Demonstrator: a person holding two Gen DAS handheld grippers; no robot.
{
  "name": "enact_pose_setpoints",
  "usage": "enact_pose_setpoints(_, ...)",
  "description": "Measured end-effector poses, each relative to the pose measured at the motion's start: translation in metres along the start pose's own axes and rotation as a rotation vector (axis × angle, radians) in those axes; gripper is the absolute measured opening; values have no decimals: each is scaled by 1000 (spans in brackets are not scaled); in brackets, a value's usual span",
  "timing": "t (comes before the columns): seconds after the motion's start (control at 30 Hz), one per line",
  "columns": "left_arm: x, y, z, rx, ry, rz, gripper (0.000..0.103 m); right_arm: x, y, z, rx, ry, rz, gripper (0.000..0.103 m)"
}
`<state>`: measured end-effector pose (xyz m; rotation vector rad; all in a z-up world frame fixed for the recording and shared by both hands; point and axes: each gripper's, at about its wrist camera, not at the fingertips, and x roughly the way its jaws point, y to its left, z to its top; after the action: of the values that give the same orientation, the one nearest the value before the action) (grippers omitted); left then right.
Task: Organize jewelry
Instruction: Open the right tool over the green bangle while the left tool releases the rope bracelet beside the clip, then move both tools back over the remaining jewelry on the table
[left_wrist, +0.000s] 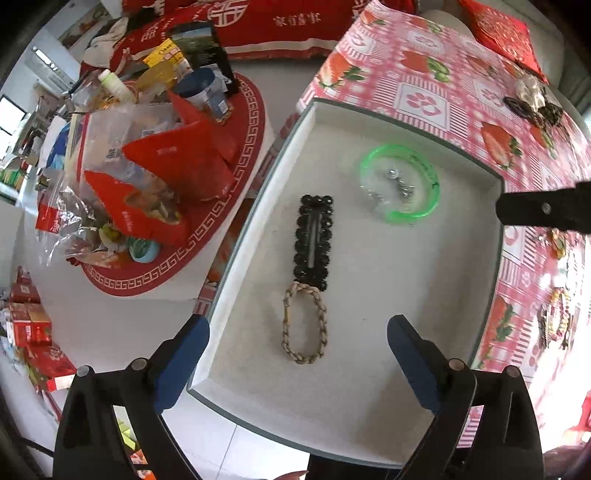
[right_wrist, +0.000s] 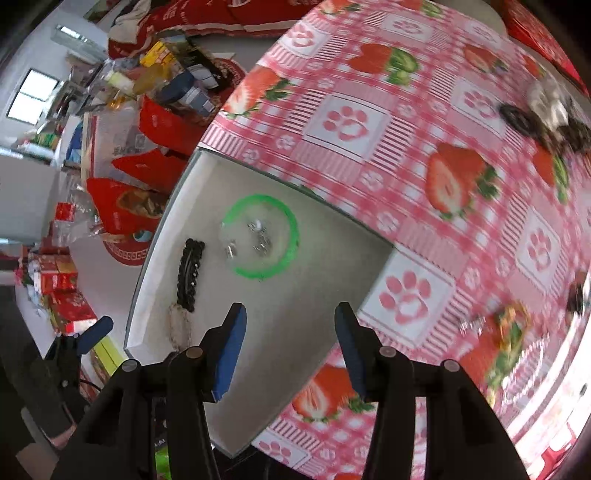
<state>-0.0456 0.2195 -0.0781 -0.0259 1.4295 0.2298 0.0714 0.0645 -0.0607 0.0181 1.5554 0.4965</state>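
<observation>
1. Hovering above the shallow white-lined tray, the left hand-held gripper stands released, jaws spread wide with nothing between them; the tan braided cord loop lies directly below.
2. The right hand-held gripper is likewise released and empty, its jaws partly apart over the tray's near corner.
3. Inside the tray sit the black beaded rectangular hair clip, touching the cord loop's top end, and a translucent green plastic bangle ringing small silver pieces.
4. The step in hand looks like fetching the next piece: more jewelry lies on the pink strawberry-print counter to the right, with a dark heap farther off.
5. Lift clear of the tray wall first, then set each new piece on bare lining, apart from the bangle.
6. A cluttered side table with red bags stands beyond, out of the way.
</observation>
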Motion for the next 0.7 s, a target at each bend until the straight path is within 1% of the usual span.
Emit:
enact_pose_setpoints(0.03, -1, -1, 0, 6, 2, -2, 101, -3, -3, -4, 9, -3, 1, 61)
enact_pose_setpoints(0.17, -10, -6, 2, 18, 2, -13, 103, -16, -11, -19, 31, -16, 6, 64)
enact_pose_setpoints(0.23, -13, -8, 3, 22, 4, -16, 103, -21, -13, -24, 28, -17, 12, 76)
enact_pose_setpoints(0.27, -15, -9, 4, 28, 9, -16, 103, -23, -12, -26, 26, -20, 15, 78)
enact_pose_setpoints(0.4, -22, -21, 8, 72, 18, 0, 103, -31, -17, -35, 25, -31, 23, 79)
enact_pose_setpoints(0.5, -28, -32, 13, 105, 12, -5, 103, -38, -26, -41, 48, -39, 27, 87)
enact_pose_setpoints(0.7, -39, -66, 21, 193, 8, -13, 103, -52, -60, -57, 127, -74, 40, 89)
